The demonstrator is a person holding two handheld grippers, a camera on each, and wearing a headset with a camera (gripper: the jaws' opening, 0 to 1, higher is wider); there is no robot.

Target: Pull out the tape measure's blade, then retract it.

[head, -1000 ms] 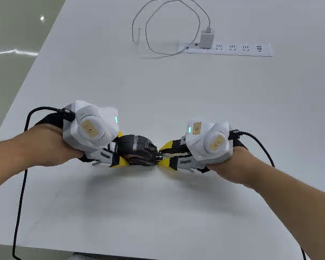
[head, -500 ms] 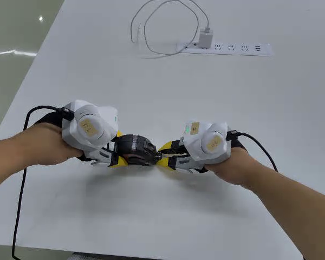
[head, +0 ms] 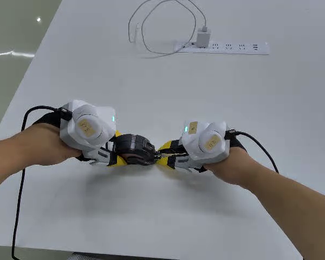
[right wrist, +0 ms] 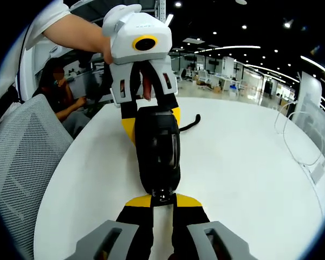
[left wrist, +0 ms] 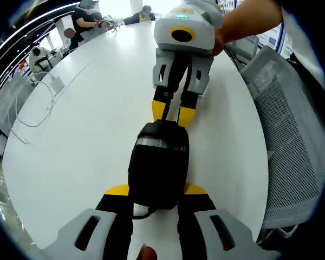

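Tape measure [head: 134, 150]: black case, low over the white worktop [head: 216, 97], near its front edge, between the two hand-held grippers. We cannot tell whether the case touches the surface.

Left hand-held gripper [head: 119, 157]: clamped on the rear of the case. Its own view shows the yellow pads [left wrist: 117, 190] pressed against both flanks of the case, which points straight out along the jaws.

Right hand-held gripper [head: 165, 157]: at the case's mouth. In its own view the jaws stand nearly together, with the yellow tips on either side of the end hook [right wrist: 161, 194]. We judge them pinched on the hook, though the contact itself is small and partly hidden.

Blade: no length shows between mouth and right jaws in any view. The right tips sit just beside the case front.

Progress, as we judge it:
- Both holds look set, one on the case and one on the hook.
- Pull-out is not yet done, as no blade is drawn.
- Retraction is wholly left.

We place the task at its very start.

Surroundings: a white power strip [head: 227, 47] with a charger [head: 202, 38] and a looped white cable [head: 151, 27] lies at the far side of the worktop, well apart from the work. A grey mesh chair [left wrist: 292, 108] stands off the worktop's edge.
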